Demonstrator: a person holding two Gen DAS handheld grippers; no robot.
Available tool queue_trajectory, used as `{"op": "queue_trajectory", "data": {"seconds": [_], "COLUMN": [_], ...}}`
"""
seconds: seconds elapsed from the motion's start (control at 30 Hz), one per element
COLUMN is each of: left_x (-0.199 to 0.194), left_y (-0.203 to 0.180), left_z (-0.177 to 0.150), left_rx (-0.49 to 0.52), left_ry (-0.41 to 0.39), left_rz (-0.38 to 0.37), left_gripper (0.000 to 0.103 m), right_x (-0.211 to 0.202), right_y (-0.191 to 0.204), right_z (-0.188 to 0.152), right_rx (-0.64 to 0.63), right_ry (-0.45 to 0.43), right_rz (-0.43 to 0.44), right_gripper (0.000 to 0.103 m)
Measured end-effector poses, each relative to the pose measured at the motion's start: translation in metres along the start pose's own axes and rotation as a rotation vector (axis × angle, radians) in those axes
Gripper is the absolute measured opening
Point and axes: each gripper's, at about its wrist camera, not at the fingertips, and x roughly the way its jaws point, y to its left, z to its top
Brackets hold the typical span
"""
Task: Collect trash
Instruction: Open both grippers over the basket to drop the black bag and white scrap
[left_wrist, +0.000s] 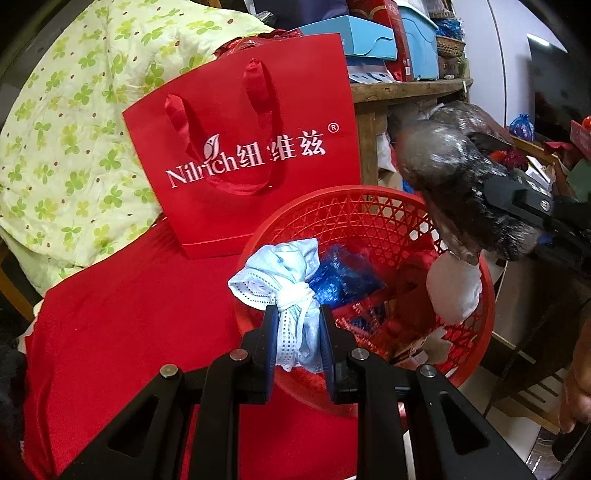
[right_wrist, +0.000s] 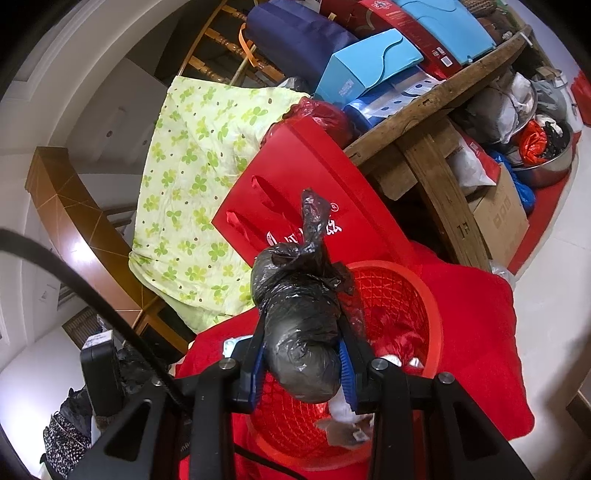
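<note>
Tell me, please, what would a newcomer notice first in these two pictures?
First, all the red: a red gift bag with white lettering stands behind a red lattice basket, both on a red cloth. The left gripper is shut on a knotted face mask at the basket's near rim. The right gripper is shut on a tied black plastic bag over the basket. A green clover quilt lies to the left.

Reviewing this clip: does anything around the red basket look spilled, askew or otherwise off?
Nothing spilled. The red mesh basket stands tilted on the red cloth. The left gripper is shut on a knotted face mask, the right gripper on a tied black trash bag, both over the basket.
</note>
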Motion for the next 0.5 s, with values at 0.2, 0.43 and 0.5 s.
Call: {"op": "queue_trajectory", "data": {"seconds": [0.2, 0.43, 0.5], "left_x": [0.013, 0.031, 0.029], "left_y": [0.001, 0.009, 0.009], "left_z": [0.004, -0.007, -0.01], "left_rx": [-0.01, -0.046, -0.035], "left_ry": [-0.037, -0.039, -0.038], "left_rz": [-0.05, -0.146, -0.148], "left_gripper": [0.025, 0.07, 0.07], "right_x": [0.023, 0.051, 0.05], "right_y": [-0.004, -0.031, -0.03], "right_z": [0.009, 0.008, 0.006], "right_rx": [0.014, 0.132, 0.126], "right_ry": [0.0, 0.029, 0.037], "right_rz": [-0.009, -0.005, -0.006], "right_gripper": [0.037, 0.073, 0.073]}}
